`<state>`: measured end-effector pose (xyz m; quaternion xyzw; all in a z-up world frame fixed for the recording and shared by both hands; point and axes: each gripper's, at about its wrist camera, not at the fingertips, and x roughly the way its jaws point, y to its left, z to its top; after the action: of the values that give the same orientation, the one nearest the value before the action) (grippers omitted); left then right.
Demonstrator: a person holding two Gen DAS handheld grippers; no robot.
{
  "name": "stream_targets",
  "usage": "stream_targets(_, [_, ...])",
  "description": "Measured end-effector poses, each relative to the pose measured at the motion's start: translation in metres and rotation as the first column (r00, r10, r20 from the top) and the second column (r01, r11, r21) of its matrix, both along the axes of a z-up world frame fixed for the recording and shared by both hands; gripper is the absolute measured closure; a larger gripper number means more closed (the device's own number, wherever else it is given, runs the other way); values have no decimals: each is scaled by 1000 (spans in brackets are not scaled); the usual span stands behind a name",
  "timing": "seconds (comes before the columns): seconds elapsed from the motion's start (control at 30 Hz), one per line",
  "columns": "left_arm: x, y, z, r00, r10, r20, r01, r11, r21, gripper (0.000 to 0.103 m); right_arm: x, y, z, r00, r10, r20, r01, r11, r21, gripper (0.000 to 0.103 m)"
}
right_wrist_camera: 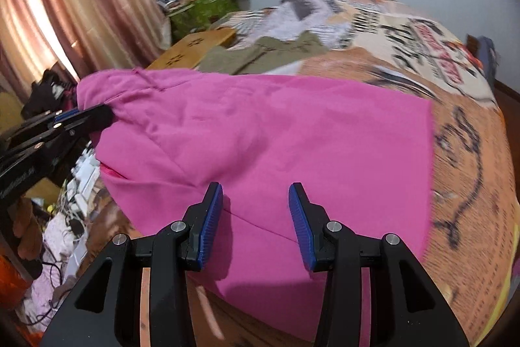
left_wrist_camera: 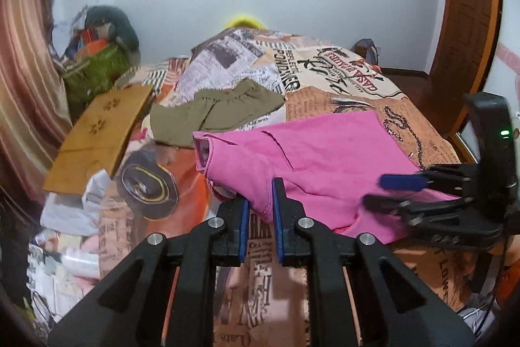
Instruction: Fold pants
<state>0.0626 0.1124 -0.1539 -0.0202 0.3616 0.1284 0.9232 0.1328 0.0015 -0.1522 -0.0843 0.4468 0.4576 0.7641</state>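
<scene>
Pink pants (left_wrist_camera: 312, 158) lie spread on a bed with a newspaper-print cover (left_wrist_camera: 325, 77); they also fill the middle of the right wrist view (right_wrist_camera: 276, 139). My left gripper (left_wrist_camera: 260, 200) has a narrow gap between its pads, and a fold of the pants' near edge sits in that gap. In the right wrist view it shows at the left (right_wrist_camera: 87, 117), at the pants' raised corner. My right gripper (right_wrist_camera: 255, 210) is open over the pants' near edge, holding nothing. It shows at the right of the left wrist view (left_wrist_camera: 393, 192).
An olive-green garment (left_wrist_camera: 214, 113) lies further back on the bed. A wooden board (left_wrist_camera: 100, 135) rests at the bed's left edge. Clutter and a green bag (left_wrist_camera: 97, 67) stand by the curtain. A wooden door (left_wrist_camera: 468, 21) is at the right.
</scene>
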Motion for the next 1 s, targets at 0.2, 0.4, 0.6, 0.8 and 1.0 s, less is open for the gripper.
stream_targets(0.2, [3,-9,13,998,-55,43,56,998,-22,91,-12,16,-11,995,97,-21,-98,994,-49,64])
stream_targets(0.4, [19,-38,27,988,-141,61,141,990,4,92,-10,2,-9,994,88,-70,-88,996,1,64])
stream_targets(0.6, [25,-67,33,980,-191,46,184,975,127,92,-6,-40,7,999,-13,-31,15,998,54,64])
stream_targets(0.8, [37,-90,37,972,-232,23,228,966,123,92,4,-73,-14,993,-108,-53,110,993,34,64])
stream_targets(1.0, [55,-113,34,961,-277,2,276,958,75,92,4,-74,-11,995,-93,-43,96,994,53,63])
